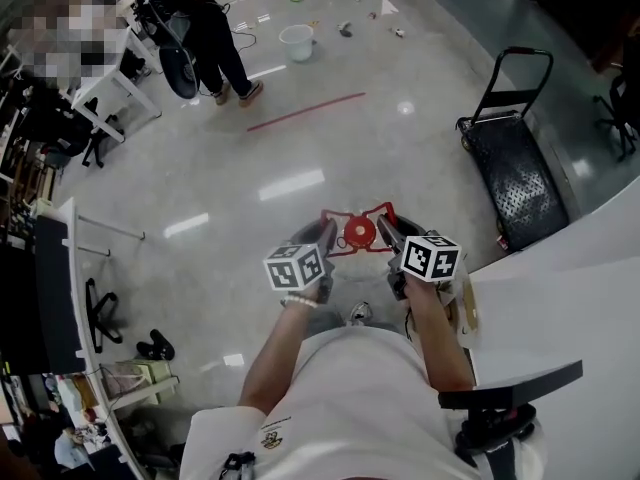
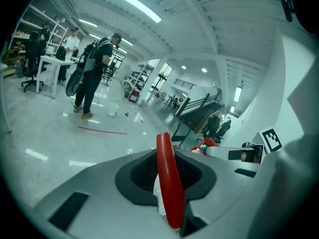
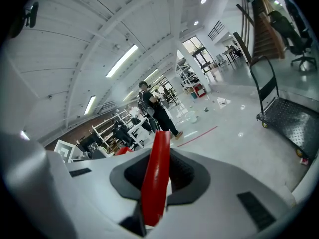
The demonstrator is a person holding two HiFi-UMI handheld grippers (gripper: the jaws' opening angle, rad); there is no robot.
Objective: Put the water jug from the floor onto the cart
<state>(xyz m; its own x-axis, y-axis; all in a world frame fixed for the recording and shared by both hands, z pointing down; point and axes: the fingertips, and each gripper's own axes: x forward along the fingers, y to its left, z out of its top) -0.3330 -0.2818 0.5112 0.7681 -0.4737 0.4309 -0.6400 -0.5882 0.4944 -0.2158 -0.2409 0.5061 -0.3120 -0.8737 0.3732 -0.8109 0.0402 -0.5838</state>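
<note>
Polished floor spreads ahead, with the cart well beyond the right gripper. It and the left gripper each clamp a red handle of the jug between them; I judge that this shares its weight evenly.

Red cap and handles on water jug, black cart with dotted deck, white bucket
</note>
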